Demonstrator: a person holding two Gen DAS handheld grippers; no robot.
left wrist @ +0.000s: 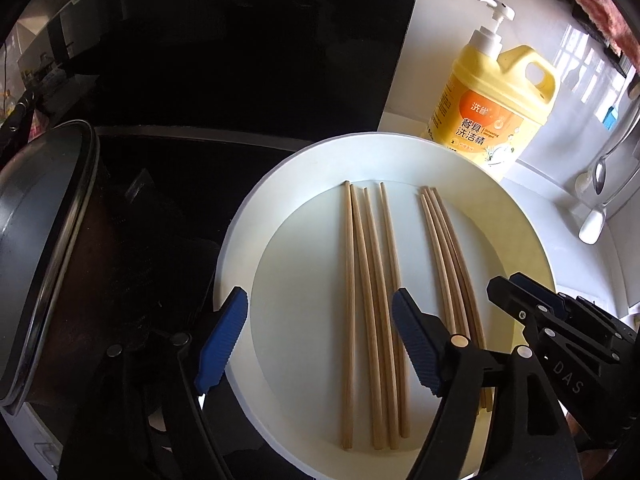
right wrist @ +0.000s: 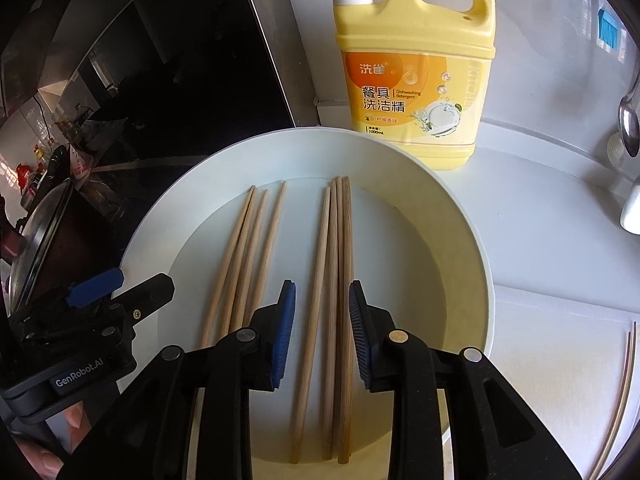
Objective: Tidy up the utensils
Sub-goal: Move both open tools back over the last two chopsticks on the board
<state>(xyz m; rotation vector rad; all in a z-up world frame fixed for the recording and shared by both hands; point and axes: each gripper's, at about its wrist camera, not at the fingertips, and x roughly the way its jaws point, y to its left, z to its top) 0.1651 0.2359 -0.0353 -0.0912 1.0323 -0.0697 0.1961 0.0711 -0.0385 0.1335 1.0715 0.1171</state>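
Note:
A white plate point(left wrist: 240, 248) point(right wrist: 472, 264) holds two bundles of wooden chopsticks lying flat, tips pointing away. My left gripper point(left wrist: 320, 296) hovers over the left bundle point(left wrist: 368, 300) point(right wrist: 248, 248) with its blue pads far apart, touching nothing. My right gripper point(right wrist: 321, 286) straddles the right bundle point(right wrist: 336, 240) point(left wrist: 444, 248); its pads stand just off the sticks, which rest on the plate. Each gripper shows in the other's view, the right gripper point(left wrist: 516, 284) at the plate's right edge and the left gripper point(right wrist: 142, 280) at its left.
A yellow dish-soap bottle point(left wrist: 492, 112) point(right wrist: 416, 92) stands just behind the plate on the white counter. A lidded dark pot point(left wrist: 44, 240) sits on the black cooktop point(left wrist: 180, 160) to the left. Spoons point(left wrist: 599, 178) point(right wrist: 628, 124) hang at the right.

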